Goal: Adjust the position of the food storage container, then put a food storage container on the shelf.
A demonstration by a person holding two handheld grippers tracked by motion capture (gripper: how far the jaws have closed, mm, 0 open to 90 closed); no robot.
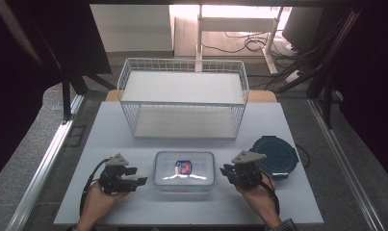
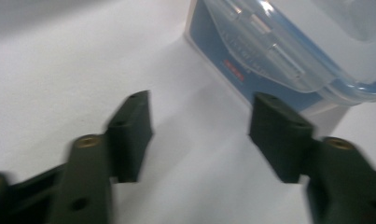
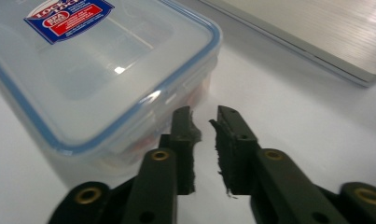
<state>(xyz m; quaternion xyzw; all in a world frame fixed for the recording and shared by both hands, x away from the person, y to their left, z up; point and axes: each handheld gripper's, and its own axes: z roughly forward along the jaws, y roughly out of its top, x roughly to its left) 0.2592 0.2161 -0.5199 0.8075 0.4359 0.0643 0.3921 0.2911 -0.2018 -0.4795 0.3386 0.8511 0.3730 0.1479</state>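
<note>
Container (image 1: 184, 170) between both level grippers

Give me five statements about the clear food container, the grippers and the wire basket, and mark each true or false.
1. The clear container has its lid on. True.
2. The left gripper clamps the container. False: its jaws stand apart beside it, with nothing between them.
3. The wire basket stands beyond the container. True.
4. The dark round lid lies inside the basket. False: it lies on the table behind the right gripper.
5. The right gripper's jaws are spread wider than the left's. False: they show a narrow gap.
</note>
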